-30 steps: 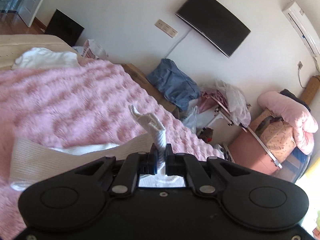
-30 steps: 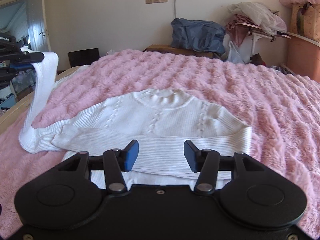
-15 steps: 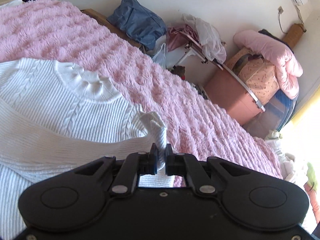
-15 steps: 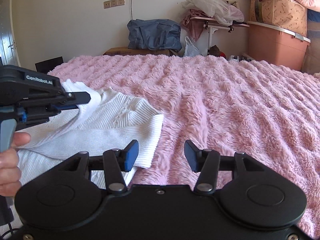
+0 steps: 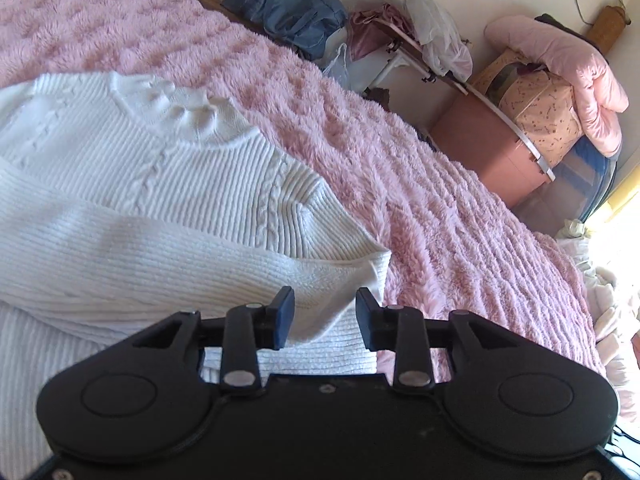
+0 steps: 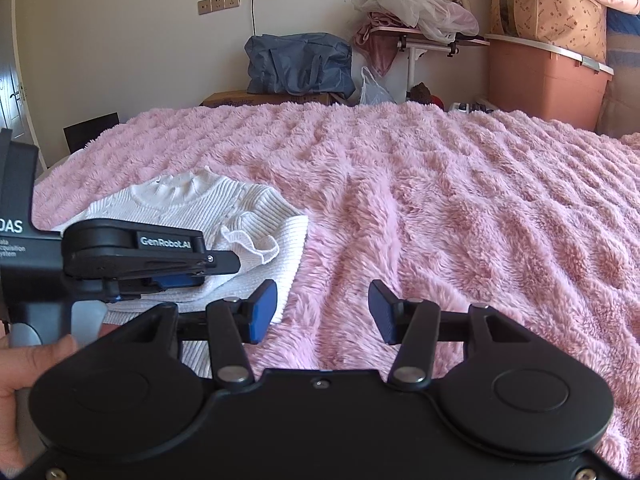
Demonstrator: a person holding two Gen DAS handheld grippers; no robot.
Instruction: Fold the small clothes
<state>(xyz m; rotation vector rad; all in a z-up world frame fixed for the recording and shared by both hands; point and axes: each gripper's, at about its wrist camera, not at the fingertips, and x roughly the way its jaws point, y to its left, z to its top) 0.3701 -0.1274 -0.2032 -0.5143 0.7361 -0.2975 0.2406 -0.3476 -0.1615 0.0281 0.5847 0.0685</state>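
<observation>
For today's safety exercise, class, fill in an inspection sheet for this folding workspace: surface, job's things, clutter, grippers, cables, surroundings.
Surface: pink fluffy blanket covering the bed.
Job's things: white knit sweater, sleeve laid across its body.
Clutter: nothing seen on the blanket.
Grippers: left gripper open over the sweater's edge; right gripper open, empty.
Cables: one cord running down the wall.
Surroundings: blue bag, pink storage bin.

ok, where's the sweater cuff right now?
Right wrist view, left of centre: the frilled cuff lies on the folded white sweater, just beyond the open left gripper.
</observation>
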